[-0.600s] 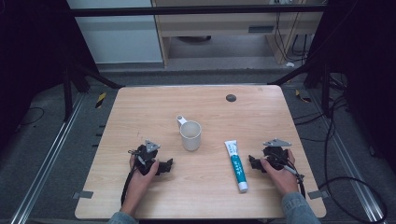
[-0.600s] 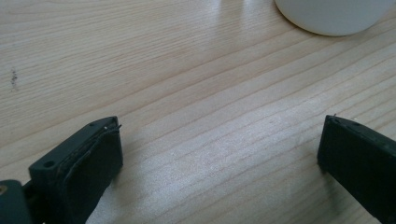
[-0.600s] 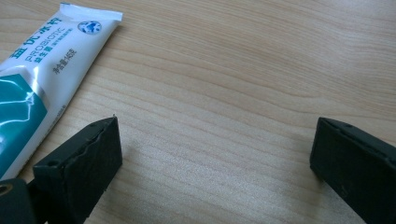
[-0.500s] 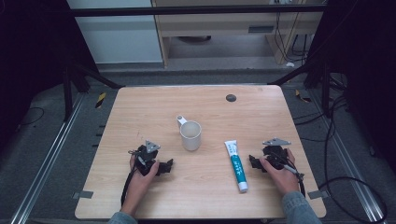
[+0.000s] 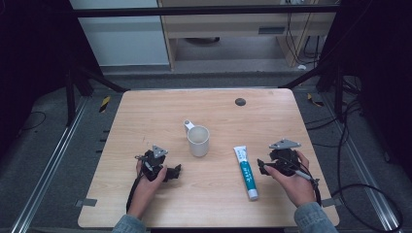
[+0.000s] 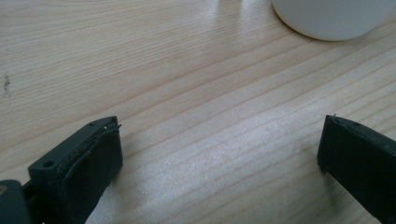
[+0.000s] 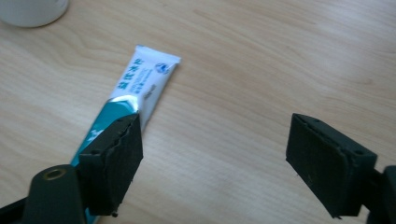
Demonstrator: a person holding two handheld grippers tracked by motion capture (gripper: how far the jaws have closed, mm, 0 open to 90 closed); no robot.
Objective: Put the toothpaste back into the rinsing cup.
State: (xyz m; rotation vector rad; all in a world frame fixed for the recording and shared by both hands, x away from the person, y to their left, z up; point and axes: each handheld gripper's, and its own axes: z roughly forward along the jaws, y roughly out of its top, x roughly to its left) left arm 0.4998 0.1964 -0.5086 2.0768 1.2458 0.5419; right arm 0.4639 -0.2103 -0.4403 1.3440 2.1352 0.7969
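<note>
Near the desk's point(image 5: 145, 104) front edge, R gripper point(image 5: 263, 167), jaws wide, is nearing the toothpaste tube point(image 5: 246, 172); should straddle mid-tube. L gripper point(image 5: 176, 171) is idling wide by the mug point(image 5: 198, 141).

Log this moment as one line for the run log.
left gripper: open, empty, near mug | right gripper: open, empty, beside toothpaste tube | tube flat on table, untouched
</note>
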